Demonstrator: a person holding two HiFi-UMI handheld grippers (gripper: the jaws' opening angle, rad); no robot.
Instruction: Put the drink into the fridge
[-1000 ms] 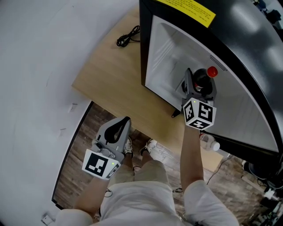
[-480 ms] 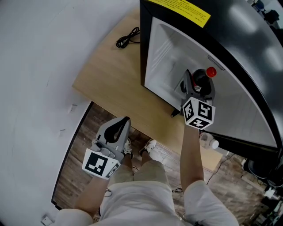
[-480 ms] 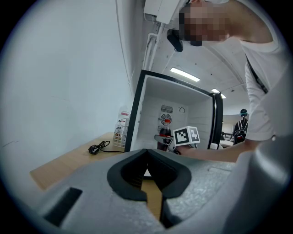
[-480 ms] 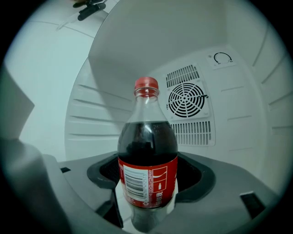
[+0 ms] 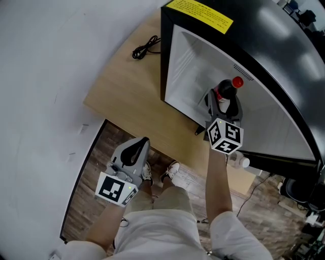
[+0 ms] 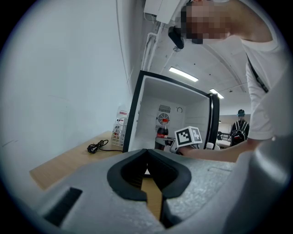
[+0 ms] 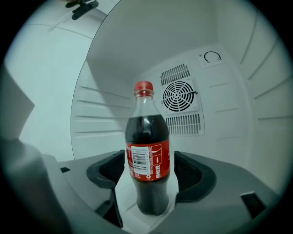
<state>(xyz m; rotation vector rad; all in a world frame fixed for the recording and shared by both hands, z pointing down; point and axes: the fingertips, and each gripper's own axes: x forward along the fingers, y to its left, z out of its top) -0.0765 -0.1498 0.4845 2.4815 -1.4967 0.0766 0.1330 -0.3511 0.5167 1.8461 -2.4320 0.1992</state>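
A cola bottle (image 5: 226, 91) with a red cap and red label stands upright between the jaws of my right gripper (image 5: 222, 99), which is shut on its lower body inside the open black fridge (image 5: 203, 15). In the right gripper view the cola bottle (image 7: 147, 160) fills the middle, with my right gripper (image 7: 149, 183) around it and the white back wall behind. My left gripper (image 5: 136, 144) hangs low at the left, off the table edge, shut and empty. The left gripper view shows my left gripper (image 6: 147, 157) with its jaws together, and the cola bottle (image 6: 160, 133) far off in the fridge.
The fridge stands on a light wooden table (image 5: 127, 86) with a coiled black cable (image 5: 144, 46) beside it. Its dark door (image 5: 284, 76) swings open at the right. A clear bottle with a white cap (image 5: 238, 162) lies near the door's lower edge. A round fan vent (image 7: 179, 96) marks the back wall.
My right gripper has carried the cola bottle deeper into the fridge, up and slightly left in the head view. The left gripper has stayed put.
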